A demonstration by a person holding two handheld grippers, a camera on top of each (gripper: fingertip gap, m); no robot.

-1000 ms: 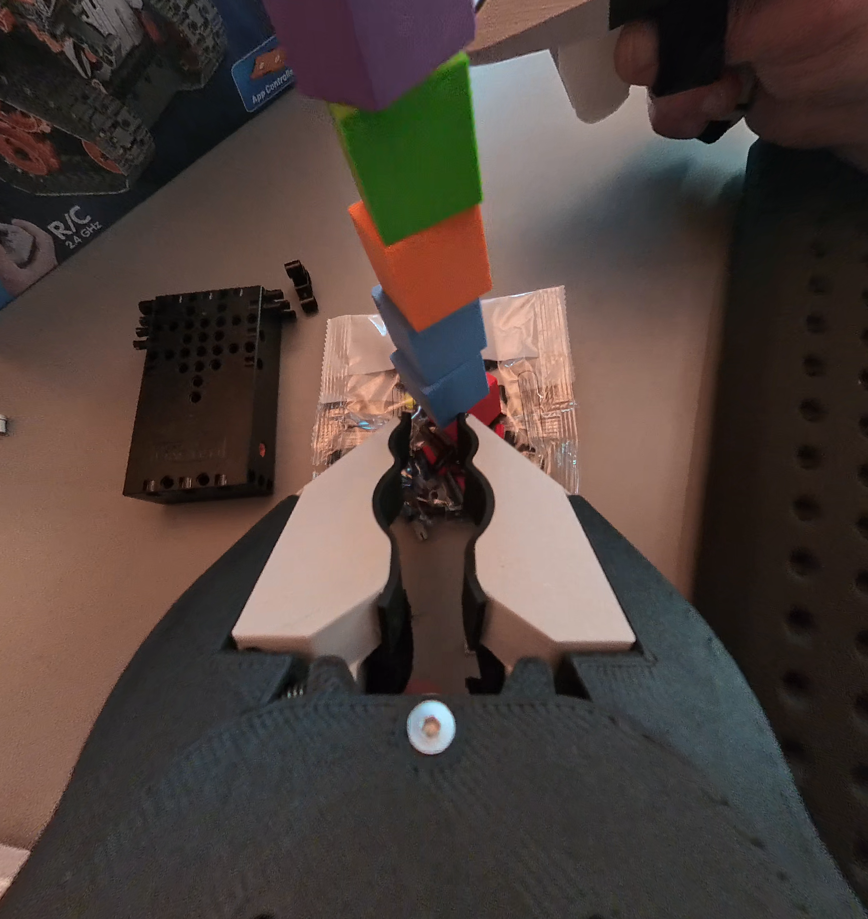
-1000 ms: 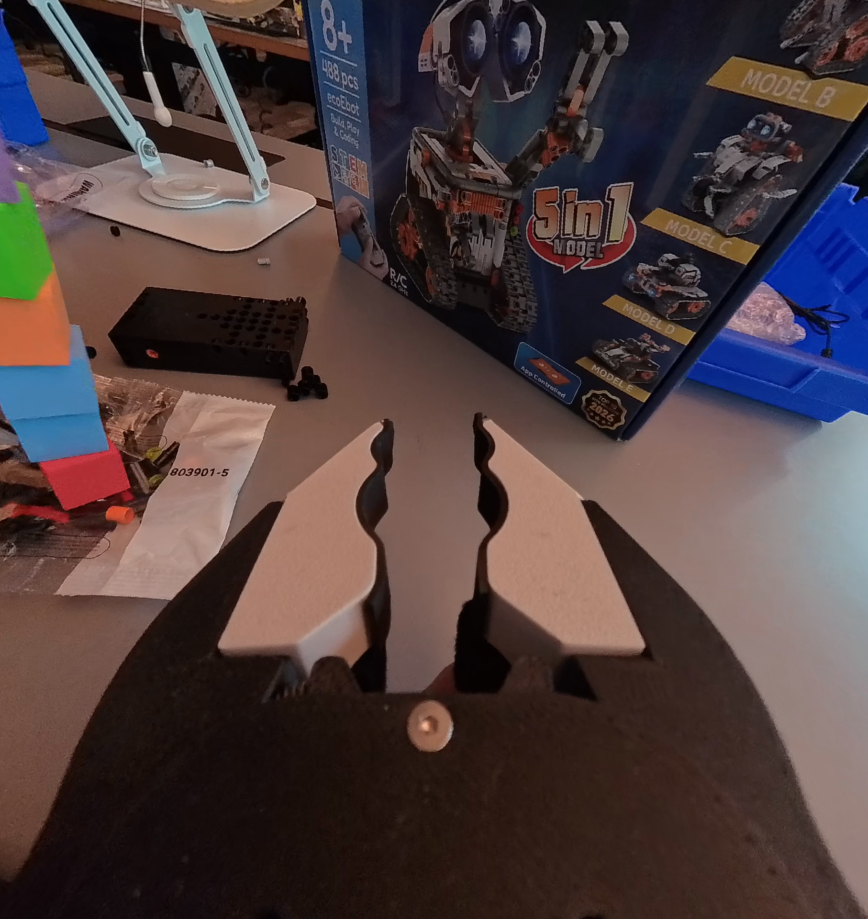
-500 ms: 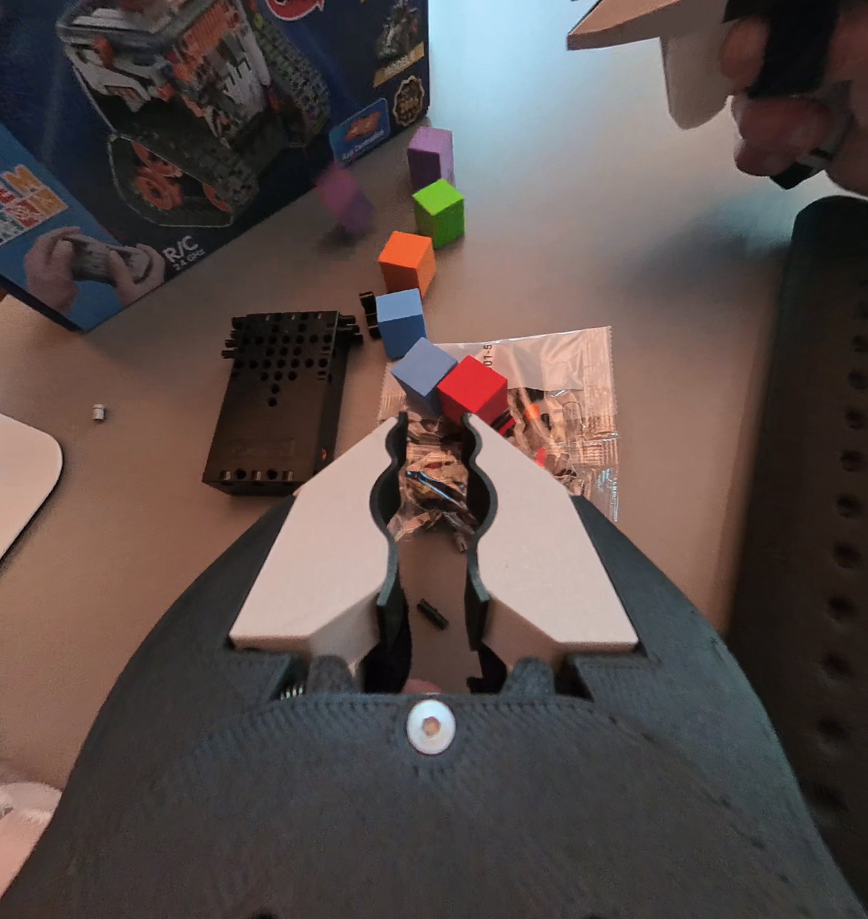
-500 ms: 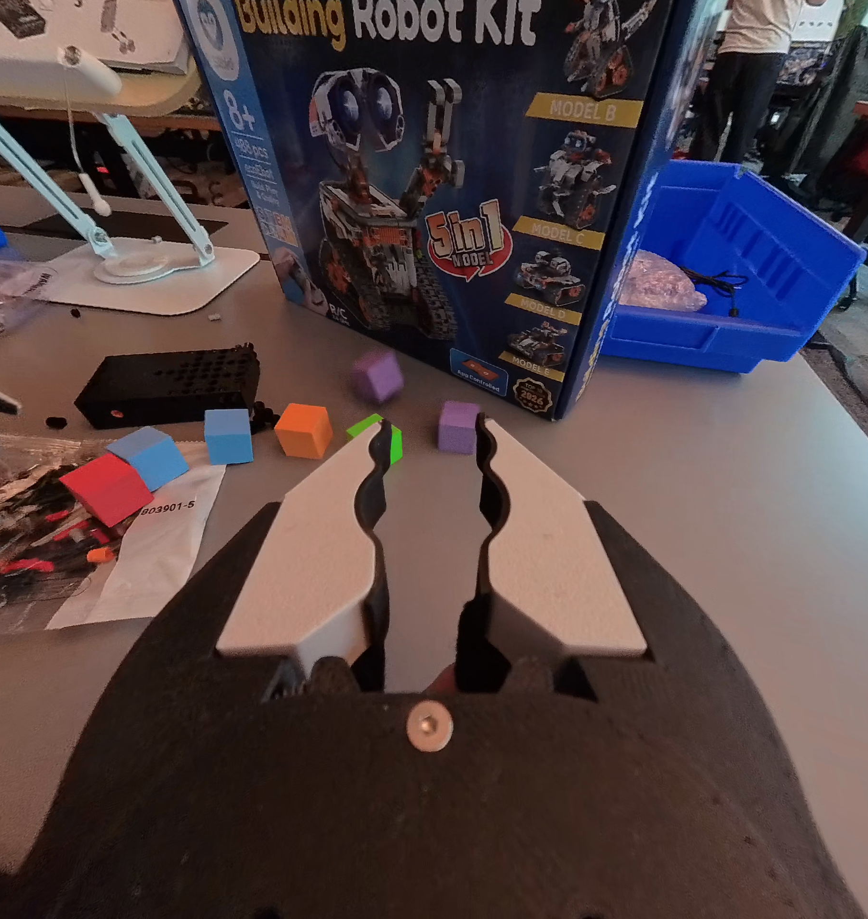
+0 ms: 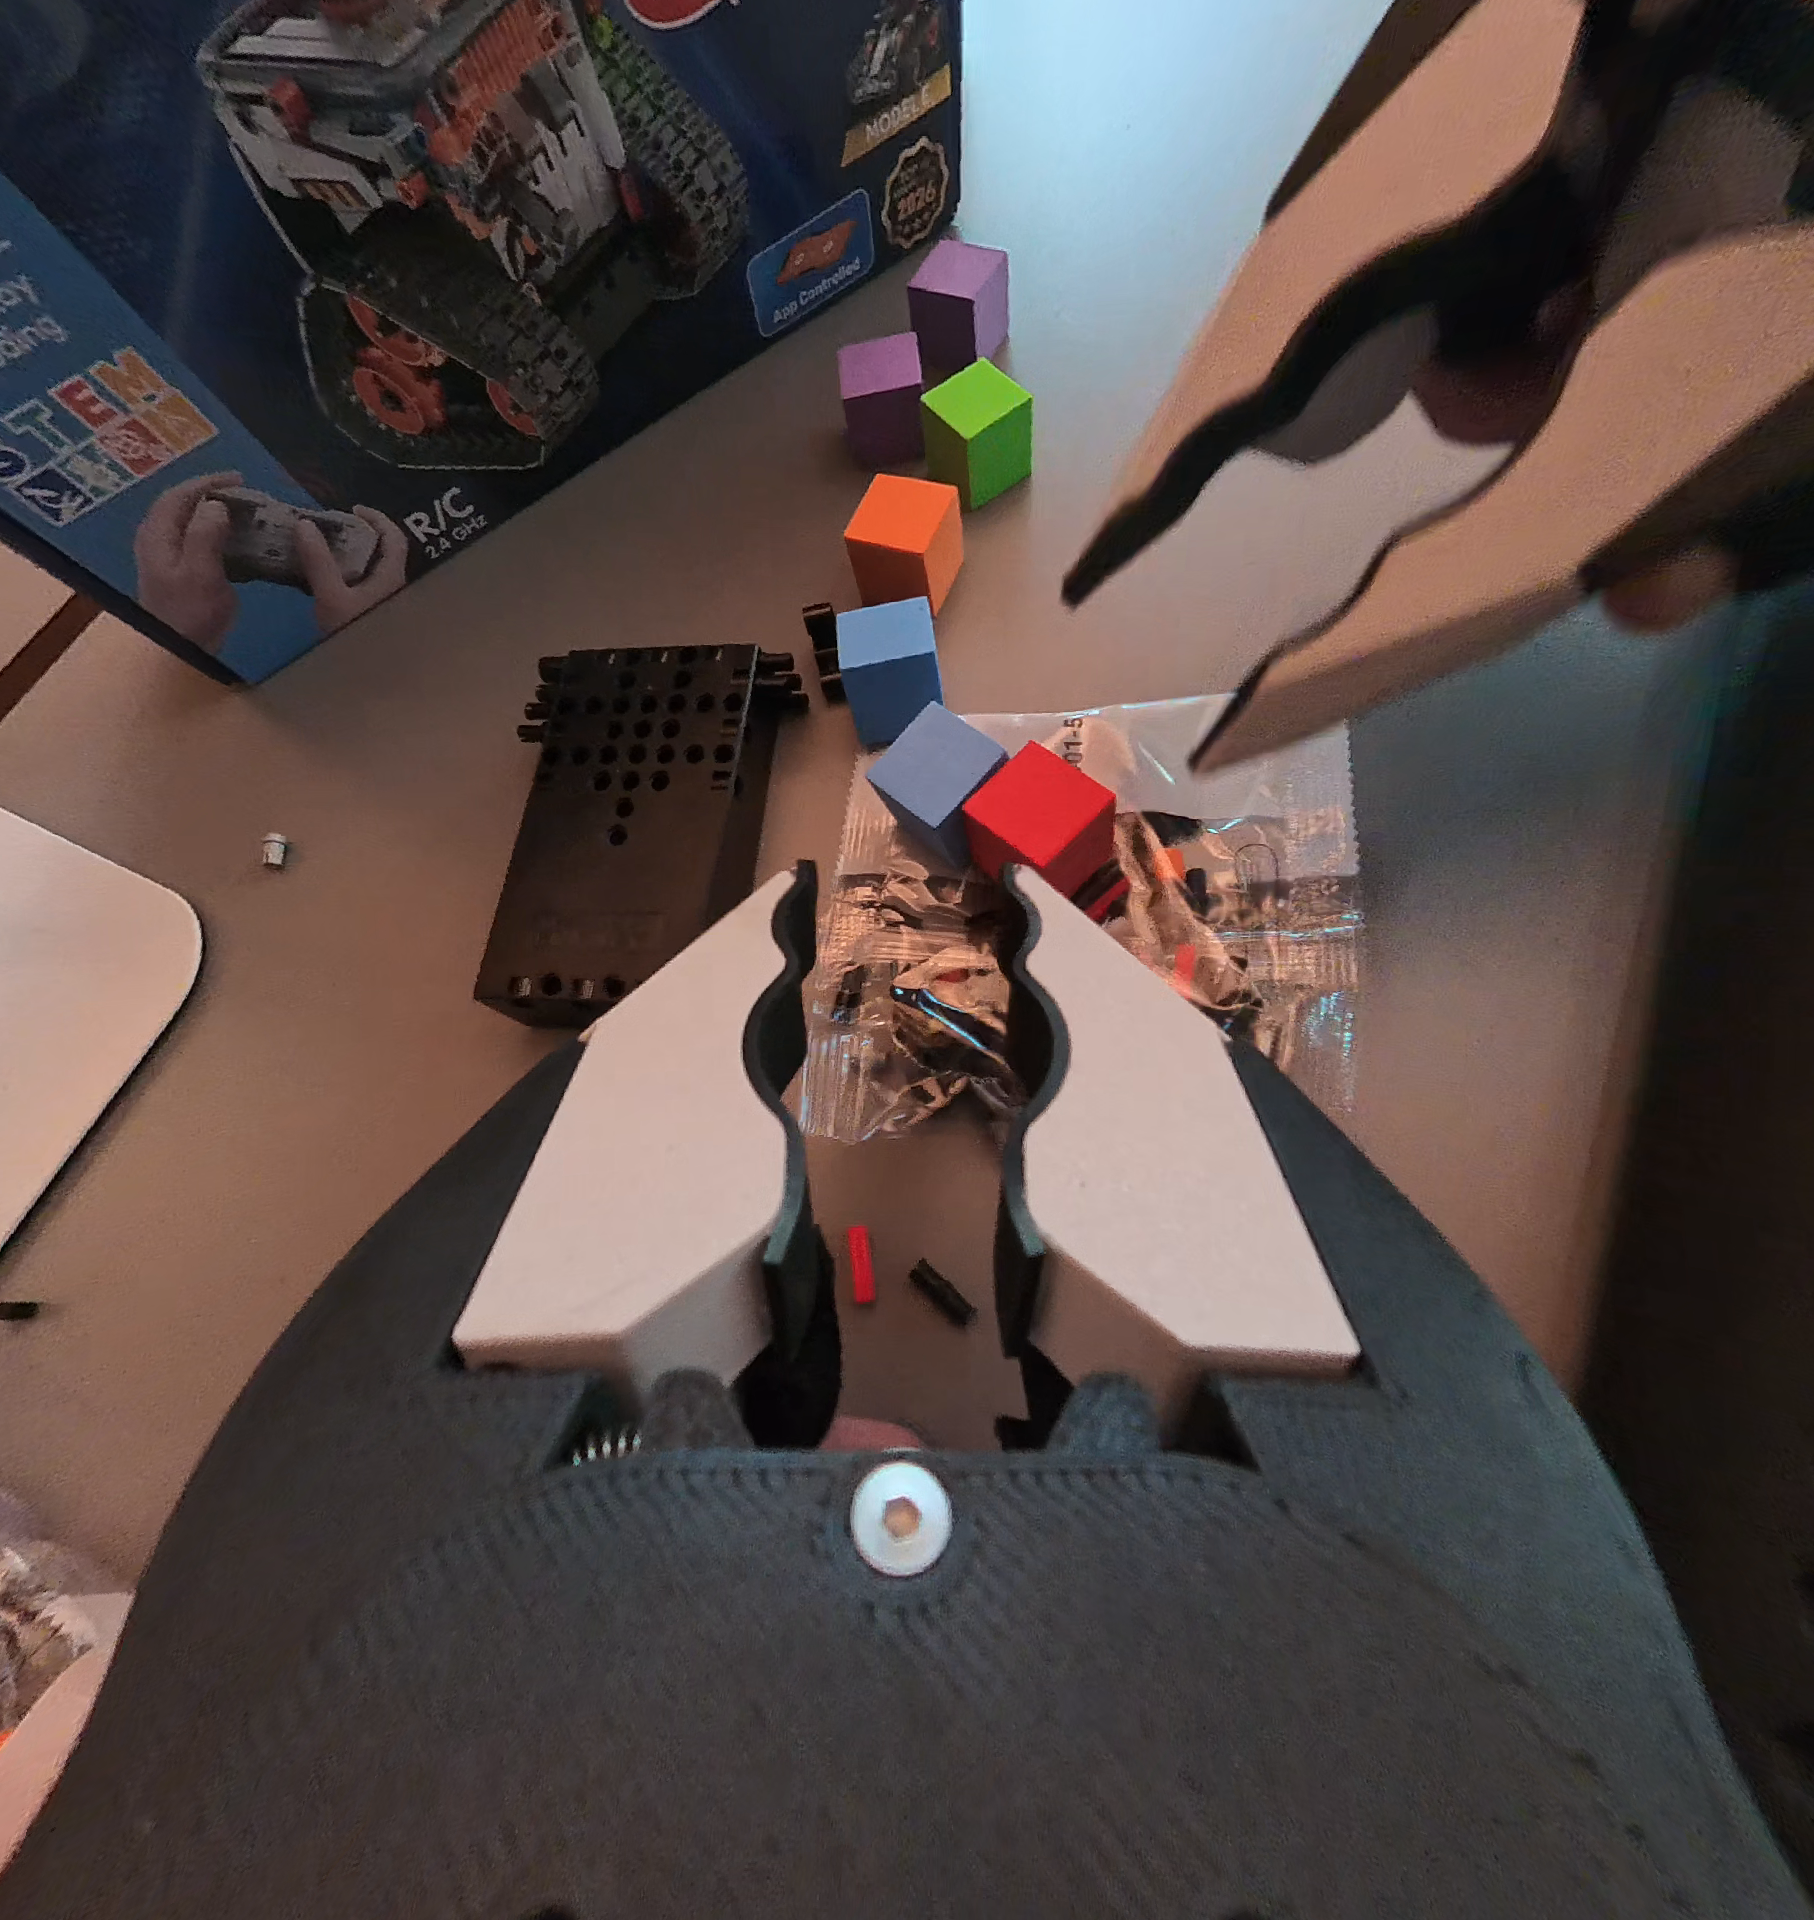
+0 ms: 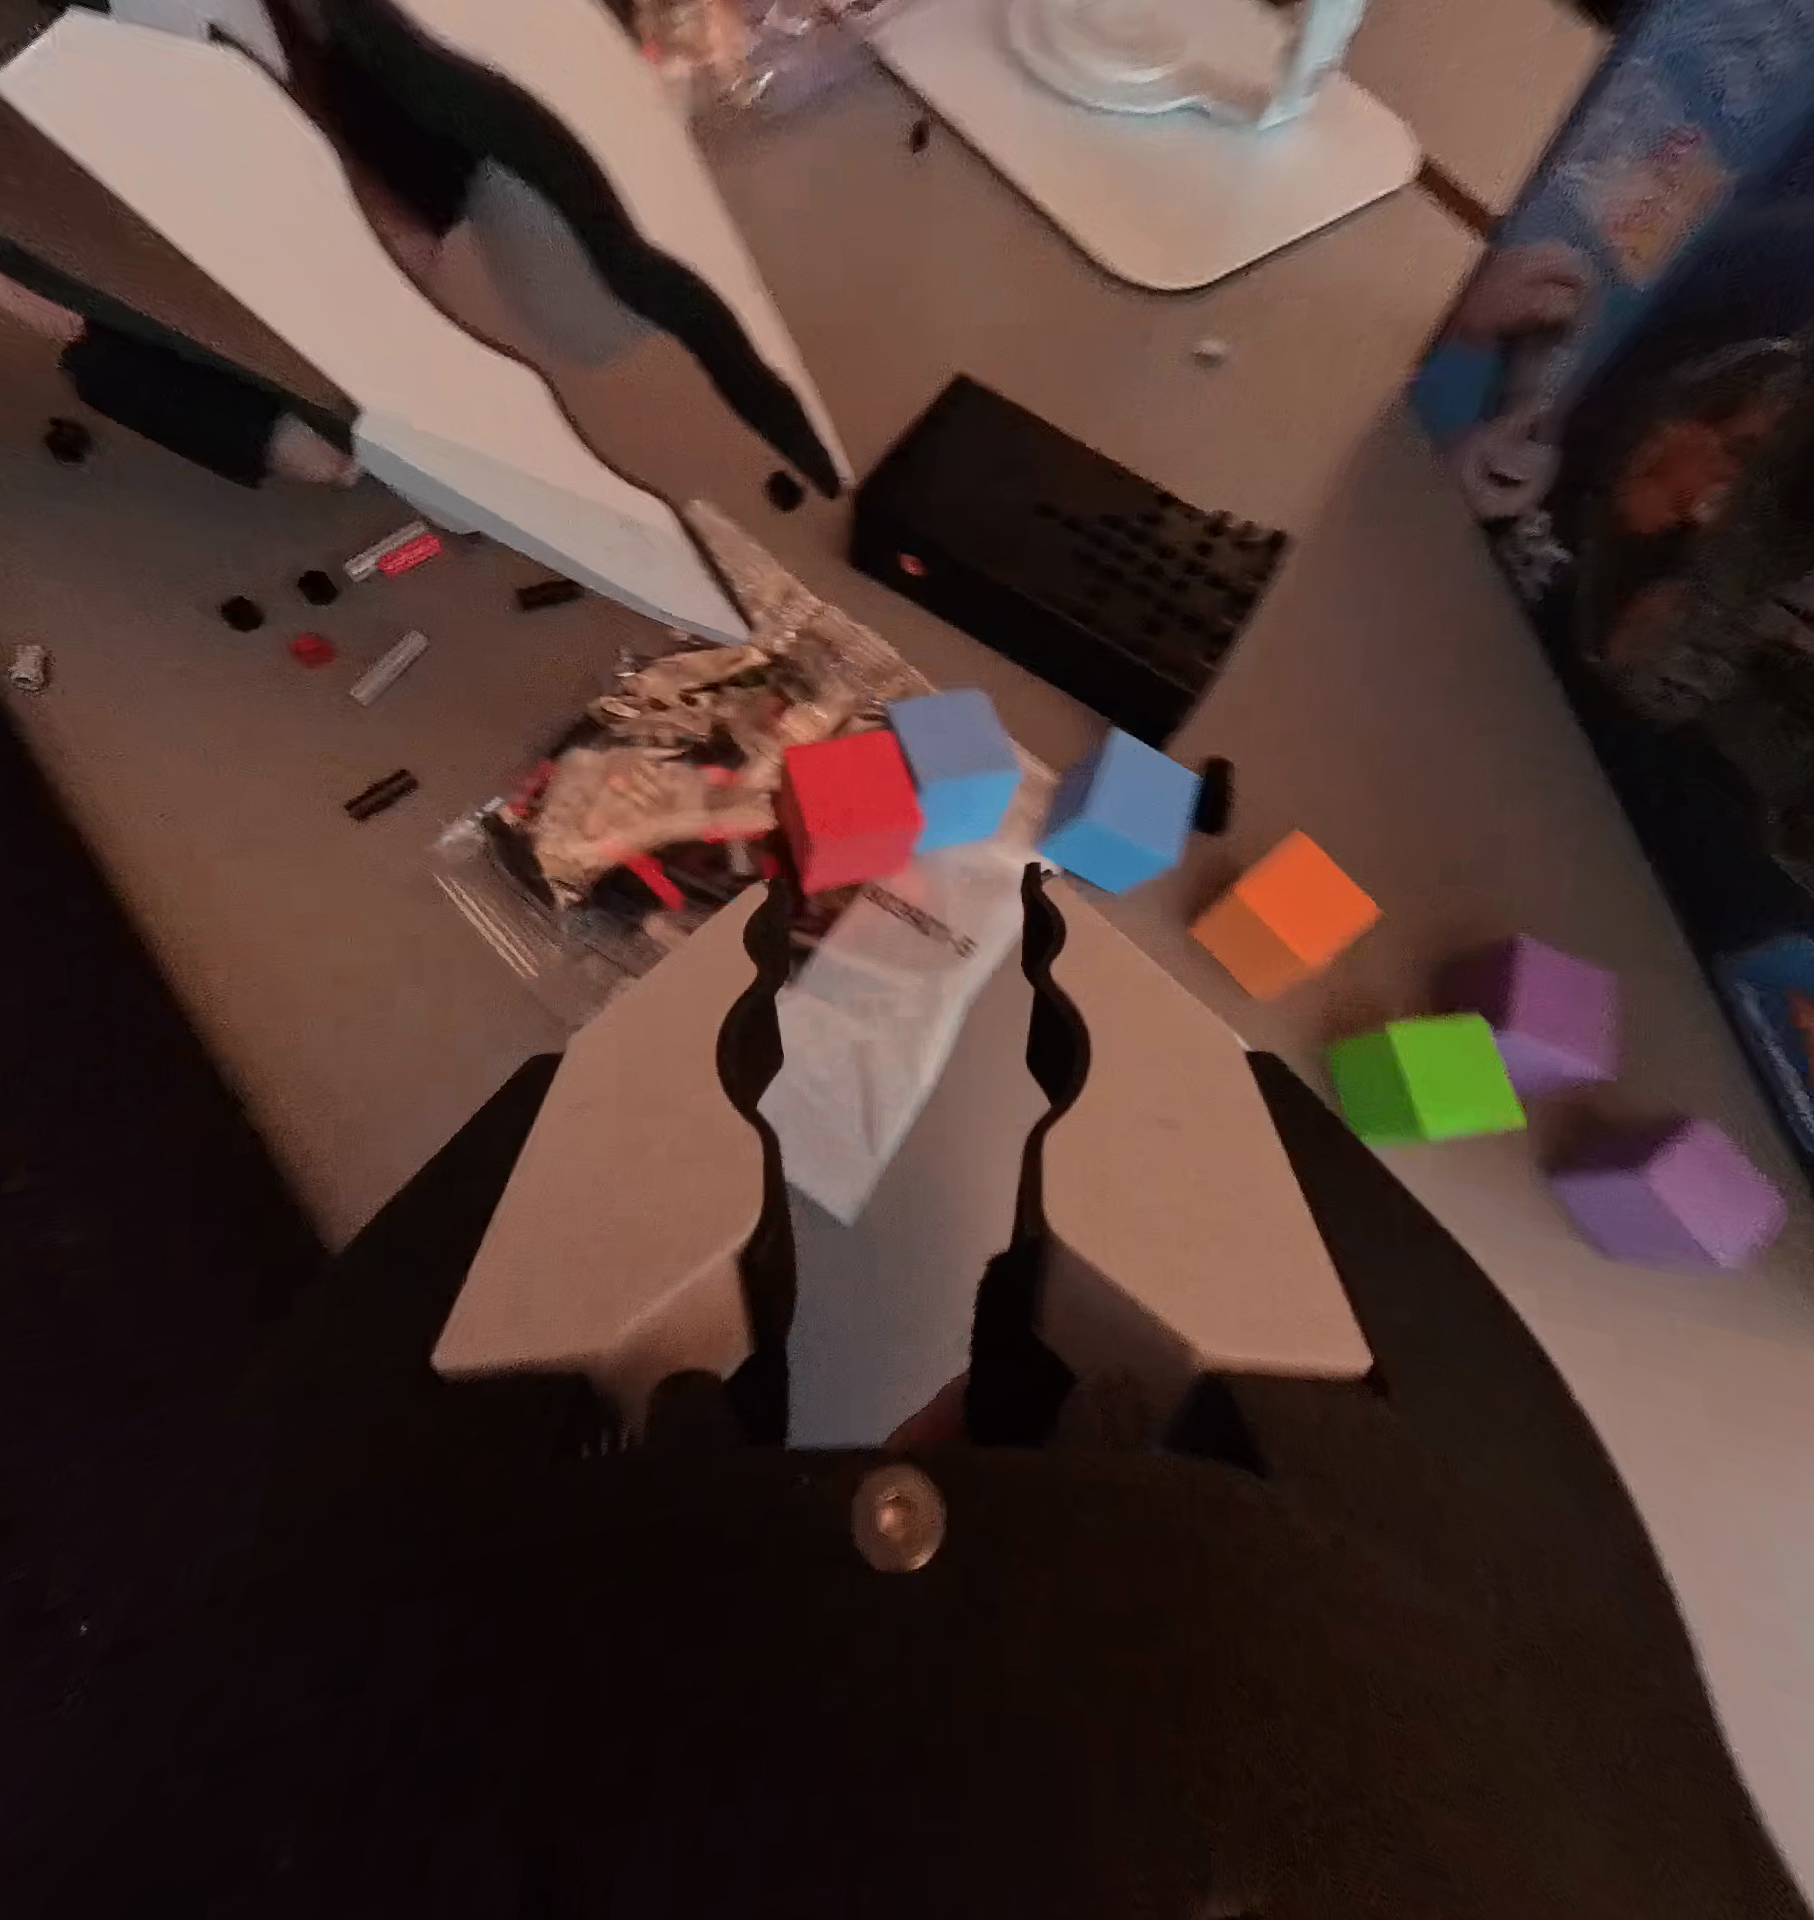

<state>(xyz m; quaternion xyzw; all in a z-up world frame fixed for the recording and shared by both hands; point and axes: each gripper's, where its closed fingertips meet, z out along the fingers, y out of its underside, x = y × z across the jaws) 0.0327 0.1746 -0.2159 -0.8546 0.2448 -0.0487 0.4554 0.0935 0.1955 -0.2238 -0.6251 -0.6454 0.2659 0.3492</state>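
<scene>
Now that the cube tower from a second ago is down, seven cubes lie scattered in a loose line on the table and nothing is stacked.

- Kit box stands far left. The line of cubes ends just beside its near corner.
- Black perforated block lies flat, left of the cubes, same spot as before.
- Clear parts bag is in the middle. The red cube sits on its far-left corner, touching a tilted blue cube.
- Going farther out: second blue cube beside the block's far corner, then orange cube, green cube and two purple cubes, the last three bunched close together.
- Loose bits: a red pin and a black pin on the table nearest the left gripper.

Left gripper — jaws part open, nothing between them, hovering above the bag's near edge with the red cube just beyond its right fingertip.

Right gripper — also part open and empty. It is heavily blurred, and has swung from facing the box to pointing down at the bag's white end, with the red cube just past its left fingertip. Neither gripper touches a cube.
</scene>
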